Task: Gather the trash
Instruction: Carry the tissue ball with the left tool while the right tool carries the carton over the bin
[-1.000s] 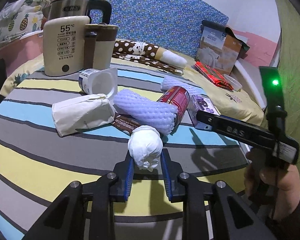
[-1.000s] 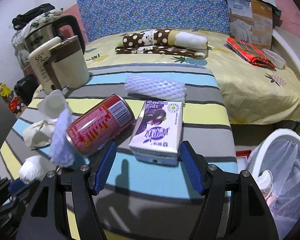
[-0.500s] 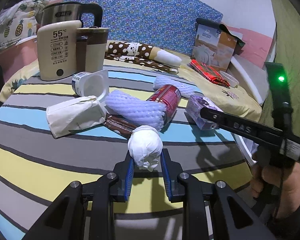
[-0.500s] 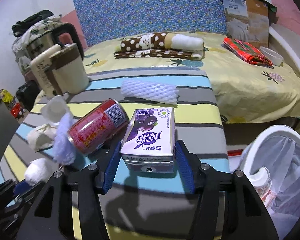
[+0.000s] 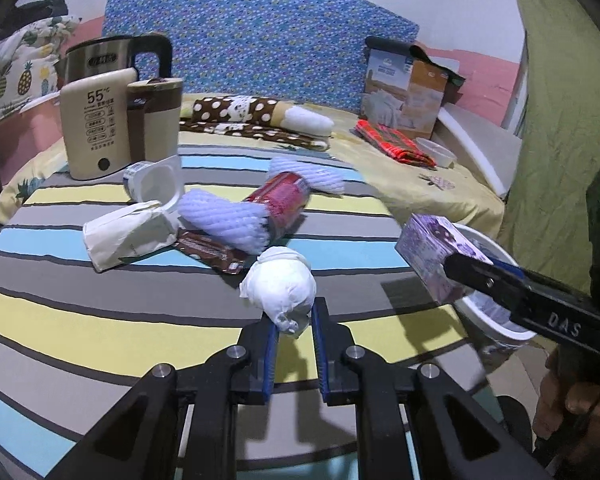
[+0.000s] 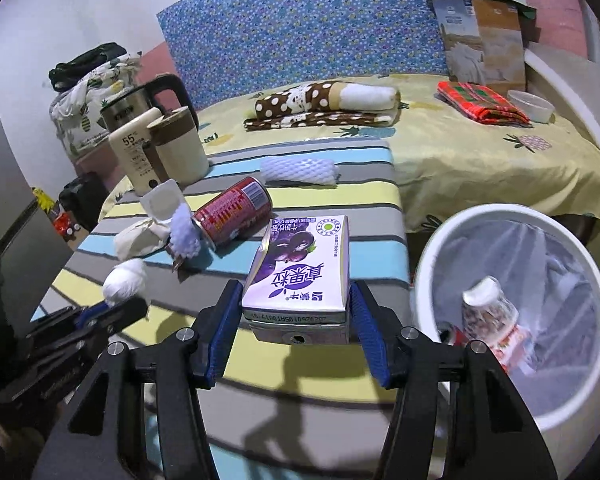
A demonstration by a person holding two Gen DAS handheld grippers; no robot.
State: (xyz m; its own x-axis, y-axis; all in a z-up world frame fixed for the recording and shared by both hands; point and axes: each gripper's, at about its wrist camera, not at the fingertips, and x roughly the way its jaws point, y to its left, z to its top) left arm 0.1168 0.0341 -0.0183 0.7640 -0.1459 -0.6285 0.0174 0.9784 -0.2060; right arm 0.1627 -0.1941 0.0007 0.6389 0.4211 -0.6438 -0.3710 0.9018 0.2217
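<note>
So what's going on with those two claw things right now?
Left gripper shut on tissue wad. Right gripper shut on purple carton. Bin alongside, path clear.

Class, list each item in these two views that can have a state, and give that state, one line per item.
left gripper: shut on white paper wad, jaws just closing
right gripper: shut on purple milk carton
red can: on its side
white bin: open, lined

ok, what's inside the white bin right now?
The bin has a clear liner; on it lie an upside-down cup with a printed label and, beside it, part of a red can. The near rim hides anything lower down.
</note>
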